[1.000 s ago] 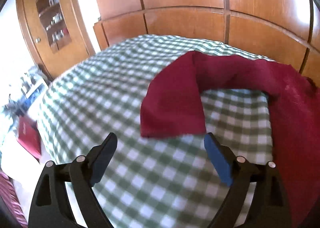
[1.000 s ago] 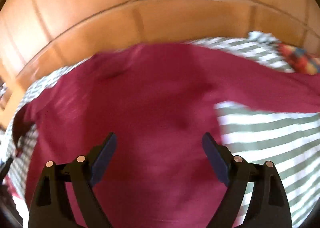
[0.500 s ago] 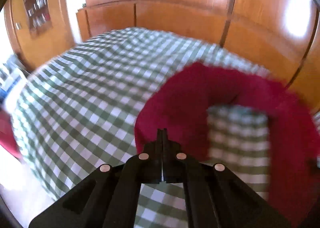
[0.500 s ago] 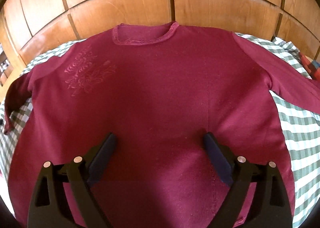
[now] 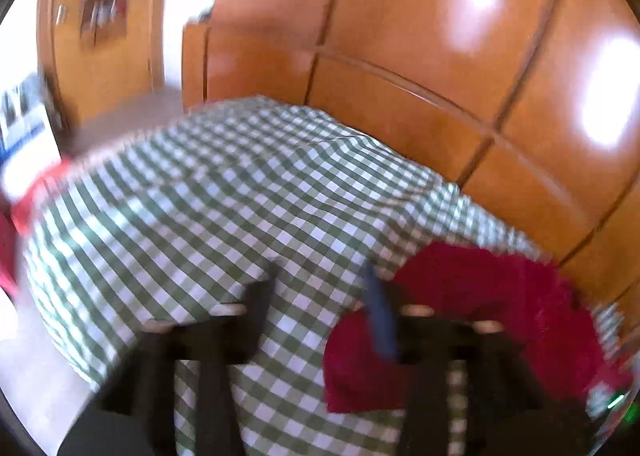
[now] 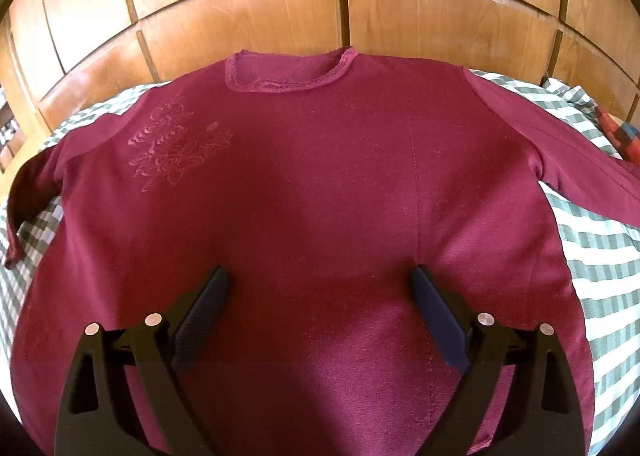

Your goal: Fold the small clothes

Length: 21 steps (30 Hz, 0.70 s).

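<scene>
A dark red long-sleeved shirt (image 6: 320,184) lies flat, front up, on a green-and-white checked bedspread (image 6: 600,256), collar toward the wooden wall. My right gripper (image 6: 318,288) is open and empty, hovering over the shirt's lower middle. In the blurred left wrist view, my left gripper (image 5: 320,288) is open and empty over the bedspread (image 5: 200,216). The shirt's left sleeve (image 5: 460,320) lies curved just right of it, partly behind the right finger.
Wooden panelled wall (image 6: 280,16) runs behind the bed. A multicoloured cloth (image 6: 620,132) lies at the far right. A wooden cabinet (image 5: 100,16) and the bed's left edge, with floor beyond (image 5: 24,336), are at left.
My left gripper shut near the sleeve end half a second ago, and now stands open again and has swung left, the sleeve free. My right gripper stayed open over the shirt.
</scene>
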{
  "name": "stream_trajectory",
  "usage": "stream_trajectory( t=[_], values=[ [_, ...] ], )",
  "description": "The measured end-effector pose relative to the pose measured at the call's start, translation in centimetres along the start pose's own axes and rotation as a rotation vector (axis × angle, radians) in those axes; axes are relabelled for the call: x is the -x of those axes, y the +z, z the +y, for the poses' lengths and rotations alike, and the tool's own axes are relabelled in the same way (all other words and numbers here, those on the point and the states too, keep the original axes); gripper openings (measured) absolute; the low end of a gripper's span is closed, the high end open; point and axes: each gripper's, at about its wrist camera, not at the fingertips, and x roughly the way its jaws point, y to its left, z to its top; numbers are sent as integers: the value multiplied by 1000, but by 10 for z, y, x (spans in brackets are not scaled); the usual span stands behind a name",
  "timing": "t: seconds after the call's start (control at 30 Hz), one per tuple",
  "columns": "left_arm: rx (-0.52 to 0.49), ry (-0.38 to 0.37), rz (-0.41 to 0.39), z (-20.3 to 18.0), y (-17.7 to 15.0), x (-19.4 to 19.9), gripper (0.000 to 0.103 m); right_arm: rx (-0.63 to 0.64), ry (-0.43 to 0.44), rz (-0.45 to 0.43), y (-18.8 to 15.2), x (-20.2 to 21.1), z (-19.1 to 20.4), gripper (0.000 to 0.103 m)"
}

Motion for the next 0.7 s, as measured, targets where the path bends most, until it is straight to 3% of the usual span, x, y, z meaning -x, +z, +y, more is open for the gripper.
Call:
stream_trajectory(
  t=[0.23,0.33,0.43,0.47,0.5,0.53,0.57,0.6,0.7],
  values=[
    [-299,8,44,-80,-76,-9,68,-1,2,-1,1,0,0,94],
    [-414,61,63,-97,-105,-18,75,-1,1,-1,1,0,1,94],
    [-477,118,102,-106,-123,-40,75,-1,1,-1,1,0,1,94],
    [-493,158,114,-106,-127,-51,63,-1,1,-1,1,0,1,94],
    [-498,165,125,-105,-129,-57,43,-1,1,-1,1,0,1,94],
    [-466,124,138,-102,-125,-59,32,-1,0,-1,1,0,1,94],
    [-434,114,140,-99,-120,-57,4,0,-2,-2,1,0,1,94],
    [-394,98,144,-94,-109,-52,5,1,-4,-2,1,0,1,94],
    [-208,-47,92,-64,-68,-21,5,5,-8,-1,1,-1,2,94]
  ],
)
